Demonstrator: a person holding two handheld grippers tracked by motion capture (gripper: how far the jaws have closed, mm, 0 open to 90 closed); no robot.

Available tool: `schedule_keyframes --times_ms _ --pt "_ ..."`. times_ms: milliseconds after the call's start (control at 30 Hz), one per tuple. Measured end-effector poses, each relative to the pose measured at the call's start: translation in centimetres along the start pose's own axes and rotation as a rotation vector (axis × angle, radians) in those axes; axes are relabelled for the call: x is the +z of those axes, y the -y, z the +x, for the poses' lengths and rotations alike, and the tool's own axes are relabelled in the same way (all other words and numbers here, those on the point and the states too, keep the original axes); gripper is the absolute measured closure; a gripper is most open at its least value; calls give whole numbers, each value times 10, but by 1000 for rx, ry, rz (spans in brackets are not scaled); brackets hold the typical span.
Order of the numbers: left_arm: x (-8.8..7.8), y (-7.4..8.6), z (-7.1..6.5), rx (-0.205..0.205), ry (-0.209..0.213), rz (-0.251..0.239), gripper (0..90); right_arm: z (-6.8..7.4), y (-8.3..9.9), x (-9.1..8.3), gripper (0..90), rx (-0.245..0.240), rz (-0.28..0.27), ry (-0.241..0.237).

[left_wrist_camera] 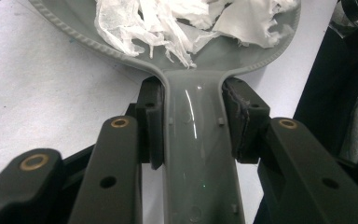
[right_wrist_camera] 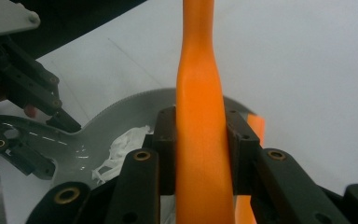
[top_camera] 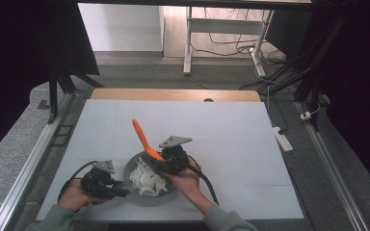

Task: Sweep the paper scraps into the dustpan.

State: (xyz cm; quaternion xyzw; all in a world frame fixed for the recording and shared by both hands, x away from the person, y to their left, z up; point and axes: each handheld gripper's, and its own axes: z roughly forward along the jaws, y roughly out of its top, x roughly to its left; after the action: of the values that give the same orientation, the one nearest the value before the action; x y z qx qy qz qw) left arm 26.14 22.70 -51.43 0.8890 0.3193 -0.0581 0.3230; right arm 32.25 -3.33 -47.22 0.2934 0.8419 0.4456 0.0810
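Observation:
A grey pan with a beaded rim holds torn white paper near the table's front edge. My left gripper is shut on the pan's flat grey handle, with a pad pressed on each side of it. The paper is heaped just past that grip. My right gripper is shut on an orange spatula at the pan's far right rim. The spatula's handle rises between the right pads and slants up to the far left. Its lower end is hidden behind the gripper.
The pan rests on a white tabletop with a wooden strip along the far edge. A white power strip lies on the floor at the right. Desk legs and cables stand beyond the table.

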Motion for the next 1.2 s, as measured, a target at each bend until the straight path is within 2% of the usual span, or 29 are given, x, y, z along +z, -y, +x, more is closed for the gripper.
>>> schedule_keyframes --times_ms 133,333,533,733,867,1033,1200 --pt "0 0 0 -2 2 -3 615 -3 -3 -10 697 -33 -32 27" --pt "0 1 1 -2 3 -3 615 -15 -7 -28 697 1 -84 35" --pt "1 1 1 -2 3 -2 616 -30 -6 -36 697 23 -95 72" --pt "1 1 1 0 0 -1 615 -53 4 -25 697 56 -33 127" --pt "1 1 1 -1 0 -1 616 -63 10 -14 697 88 14 133" --pt "2 1 2 -3 2 1 616 -61 10 1 697 89 46 111" --pt "1 1 1 -4 1 -1 616 -47 6 12 697 64 63 74"
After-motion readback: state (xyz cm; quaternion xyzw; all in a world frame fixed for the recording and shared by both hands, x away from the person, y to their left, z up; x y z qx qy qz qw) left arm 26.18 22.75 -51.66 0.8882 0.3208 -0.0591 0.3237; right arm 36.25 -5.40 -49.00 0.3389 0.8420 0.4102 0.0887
